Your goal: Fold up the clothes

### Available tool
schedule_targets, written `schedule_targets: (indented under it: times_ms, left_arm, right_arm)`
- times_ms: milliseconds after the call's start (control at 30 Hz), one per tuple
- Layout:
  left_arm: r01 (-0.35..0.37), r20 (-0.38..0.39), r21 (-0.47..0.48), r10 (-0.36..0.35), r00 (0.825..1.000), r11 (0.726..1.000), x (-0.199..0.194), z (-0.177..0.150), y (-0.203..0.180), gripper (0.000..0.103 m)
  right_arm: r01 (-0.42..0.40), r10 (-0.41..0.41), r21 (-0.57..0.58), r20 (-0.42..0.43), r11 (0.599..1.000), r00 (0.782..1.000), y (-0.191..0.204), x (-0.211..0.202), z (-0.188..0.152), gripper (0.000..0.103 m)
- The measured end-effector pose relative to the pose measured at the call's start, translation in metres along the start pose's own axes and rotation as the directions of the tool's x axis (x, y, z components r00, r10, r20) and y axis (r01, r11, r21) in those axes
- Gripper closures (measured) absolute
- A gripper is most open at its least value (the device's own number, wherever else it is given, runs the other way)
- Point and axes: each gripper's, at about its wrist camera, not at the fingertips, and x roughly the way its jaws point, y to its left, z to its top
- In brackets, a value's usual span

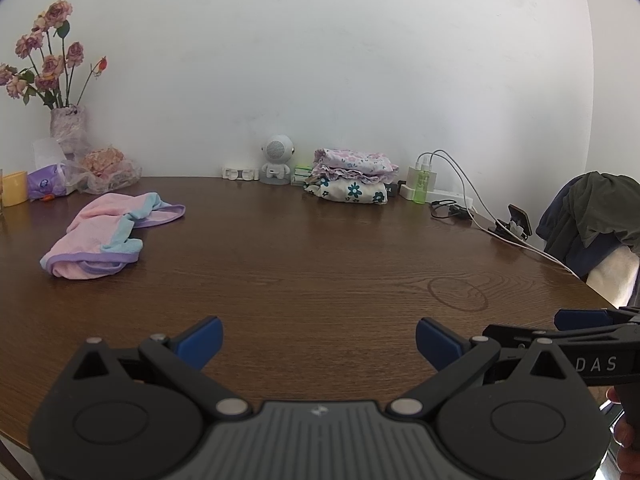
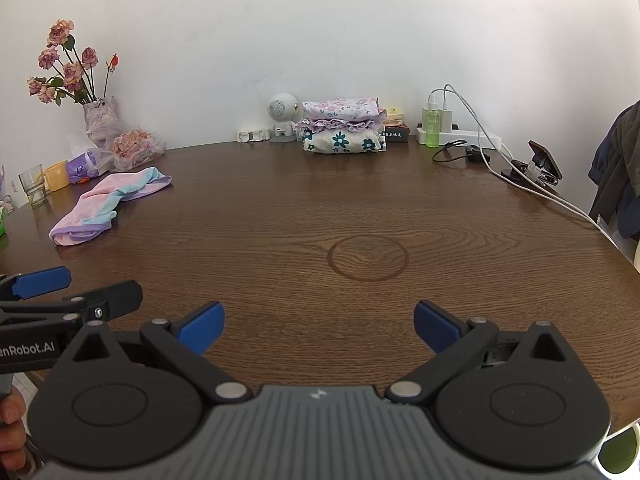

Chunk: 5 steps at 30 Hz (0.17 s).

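Observation:
A crumpled pink garment [image 1: 108, 236] with light blue and purple trim lies on the left part of the brown wooden table [image 1: 320, 264]; it also shows in the right wrist view as the pink garment [image 2: 108, 204]. A stack of folded floral clothes [image 1: 352, 176] sits at the back by the wall, seen too as the folded stack [image 2: 344, 126]. My left gripper [image 1: 319, 340] is open over the table's near edge, holding nothing. My right gripper [image 2: 319, 326] is likewise open and empty, beside the left one.
At the back left stand a vase of dried roses [image 1: 68, 124], plastic bags [image 1: 108, 170] and a yellow cup [image 1: 15, 188]. A small robot speaker [image 1: 276, 160], a power strip with chargers and cables [image 1: 436, 188] and a phone clamp [image 1: 518, 220] line the back right. Dark clothing hangs over a chair [image 1: 592, 224].

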Motion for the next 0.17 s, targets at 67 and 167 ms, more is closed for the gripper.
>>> schedule_targets:
  times_ms: [67, 167]
  left_arm:
    - [0.003, 0.000, 0.000, -0.003, 1.000, 1.000, 0.0001, -0.0002, -0.0001, 0.000]
    - [0.026, -0.004, 0.001, -0.026, 1.000, 1.000, 0.0002, -0.0009, -0.0002, 0.000]
  right_arm:
    - [0.000, 0.000, 0.001, -0.003, 1.000, 1.000, 0.0000, 0.0004, -0.0005, 0.000]
    - [-0.003, 0.003, 0.001, -0.005, 1.000, 1.000, 0.0005, 0.0009, -0.0010, 0.000]
